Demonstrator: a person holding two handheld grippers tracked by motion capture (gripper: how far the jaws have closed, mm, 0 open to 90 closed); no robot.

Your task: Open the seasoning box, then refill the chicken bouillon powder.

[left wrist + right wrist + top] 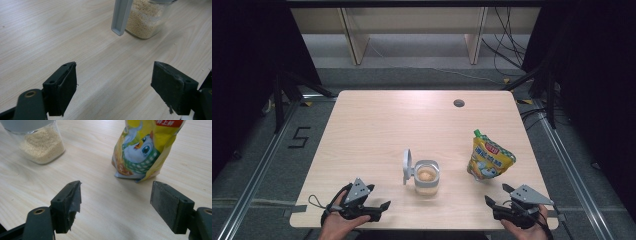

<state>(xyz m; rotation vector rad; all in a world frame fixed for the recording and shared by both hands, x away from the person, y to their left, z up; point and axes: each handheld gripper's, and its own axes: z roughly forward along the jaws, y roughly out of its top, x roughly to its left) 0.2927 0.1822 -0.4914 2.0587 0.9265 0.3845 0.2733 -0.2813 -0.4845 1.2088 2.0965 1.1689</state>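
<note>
Left gripper (373,204) released, right gripper (498,196) released near yellow pouch (490,156), open-lidded jar (427,177) of grains between

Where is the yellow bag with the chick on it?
In the high view the yellow bag stands upright on the table's right side, right of the open jar and just beyond the right gripper.

Yellow pouch (491,159) — green-checked chick print

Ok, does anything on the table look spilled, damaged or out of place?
Nothing spilled. The jar of pale grains stands upright with its grey lid flipped open, the yellow pouch stands beside it, leaning slightly. Both look intact.
</note>
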